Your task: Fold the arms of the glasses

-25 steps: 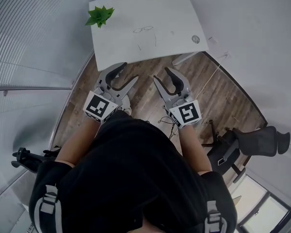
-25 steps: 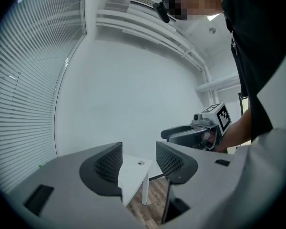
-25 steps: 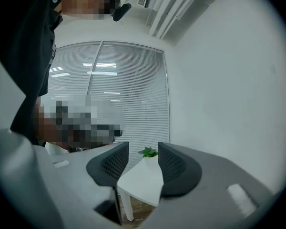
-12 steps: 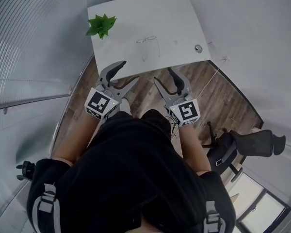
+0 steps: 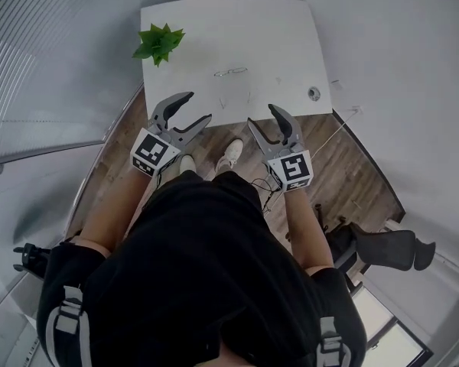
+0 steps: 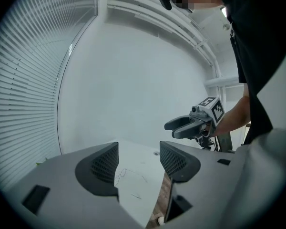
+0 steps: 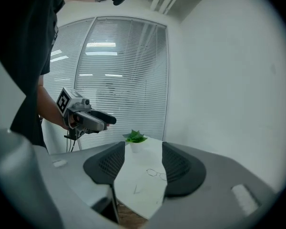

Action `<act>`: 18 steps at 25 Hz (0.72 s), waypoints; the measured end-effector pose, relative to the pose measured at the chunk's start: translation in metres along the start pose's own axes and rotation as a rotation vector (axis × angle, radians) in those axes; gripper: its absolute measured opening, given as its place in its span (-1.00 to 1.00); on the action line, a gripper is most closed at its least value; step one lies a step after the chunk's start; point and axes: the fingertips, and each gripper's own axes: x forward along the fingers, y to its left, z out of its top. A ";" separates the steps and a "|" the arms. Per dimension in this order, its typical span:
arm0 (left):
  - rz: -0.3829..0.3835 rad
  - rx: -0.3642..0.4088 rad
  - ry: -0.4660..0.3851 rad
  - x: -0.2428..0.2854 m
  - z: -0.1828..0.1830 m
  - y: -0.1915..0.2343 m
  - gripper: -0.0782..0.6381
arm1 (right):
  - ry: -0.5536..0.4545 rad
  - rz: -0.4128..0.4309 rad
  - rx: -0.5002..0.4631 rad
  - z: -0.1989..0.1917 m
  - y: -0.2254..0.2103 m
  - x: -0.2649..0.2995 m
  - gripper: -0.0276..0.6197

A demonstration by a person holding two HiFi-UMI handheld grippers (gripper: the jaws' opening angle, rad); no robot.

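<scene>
Thin wire-framed glasses point(image 5: 229, 72) lie on the white table point(image 5: 283, 37) with both arms spread toward the near edge. They also show small in the left gripper view point(image 6: 126, 173) and in the right gripper view point(image 7: 155, 173). My left gripper point(image 5: 196, 107) hangs over the table's near edge, short of the glasses. My right gripper point(image 5: 263, 115) hovers beside it at the same edge. Both have just been opening and stand open, with nothing between their jaws. Each gripper appears in the other's view: the right gripper point(image 6: 188, 127) and the left gripper point(image 7: 90, 119).
A small green potted plant point(image 5: 159, 40) stands at the table's far left corner. A small round object point(image 5: 314, 93) lies near the table's right edge. Wooden floor and the person's shoes point(image 5: 231, 151) are below. A black office chair point(image 5: 382, 245) stands at the right.
Both grippers have moved forward to the table's near edge and their jaws have spread wider. The person has stepped closer to the table.
</scene>
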 end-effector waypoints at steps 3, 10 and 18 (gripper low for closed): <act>0.031 0.009 0.033 0.020 -0.009 0.006 -0.04 | 0.022 0.030 -0.012 -0.013 -0.028 0.007 -0.13; 0.139 -0.014 0.099 0.065 -0.021 0.026 -0.04 | 0.051 0.128 -0.024 -0.036 -0.077 0.032 -0.13; 0.197 0.039 0.200 0.098 -0.041 0.037 -0.04 | 0.073 0.248 -0.022 -0.057 -0.100 0.064 -0.13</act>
